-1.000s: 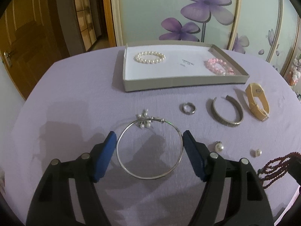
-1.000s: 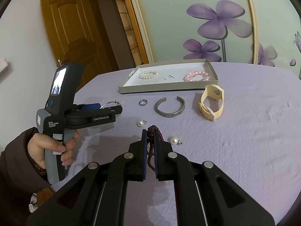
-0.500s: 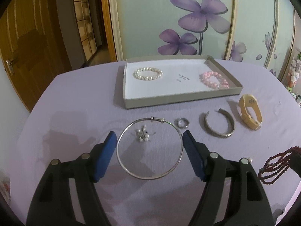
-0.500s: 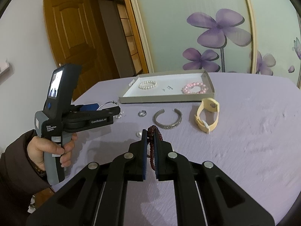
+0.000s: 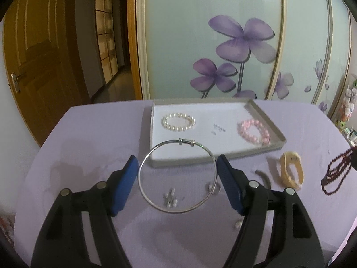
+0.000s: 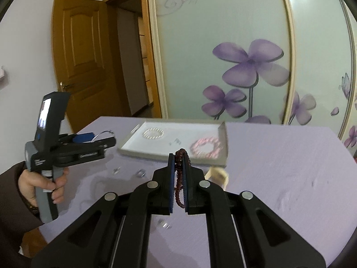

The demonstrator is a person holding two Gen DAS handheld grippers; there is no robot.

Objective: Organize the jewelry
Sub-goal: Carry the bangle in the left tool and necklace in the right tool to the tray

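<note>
Left wrist view, item one: thin silver hoop bangle with a small clasp (image 5: 177, 176), spanned between the blue pads of the left gripper (image 5: 177, 183), which grasps it across its width, clear of the lilac-covered counter (image 5: 93, 138). The hoop's far edge overlaps the near wall of the shallow grey cardboard tray with white floor (image 5: 263, 111).
- Risk: a smooth round wire touches each flat pad at little more than a point. A tilt or jolt could let it pivot or spring out and land among the loose pieces below.
- Risk: the small pearl cluster charm (image 5: 170, 199) and the silver ring (image 5: 213, 187) lie on the cloth just under the hoop; a dropped bangle could scatter them.

Item two: dark red multi-strand bead bracelet (image 6: 179, 178), clenched between the closed pads of the right gripper (image 6: 178, 185), its loops hanging free.
- Risk: only some strands look pinched; loose loops may swing, snag the tray wall or slip free.

Tray contents: white pearl bracelet (image 5: 178, 122) at left, pink bead bracelet (image 5: 254, 131) at right, bare floor between.
- Risk: both grippers seem headed for the same tray; they could collide, or a piece could land on one already placed.

Still on the counter: cream wide-band bracelet (image 5: 290, 173).
</note>
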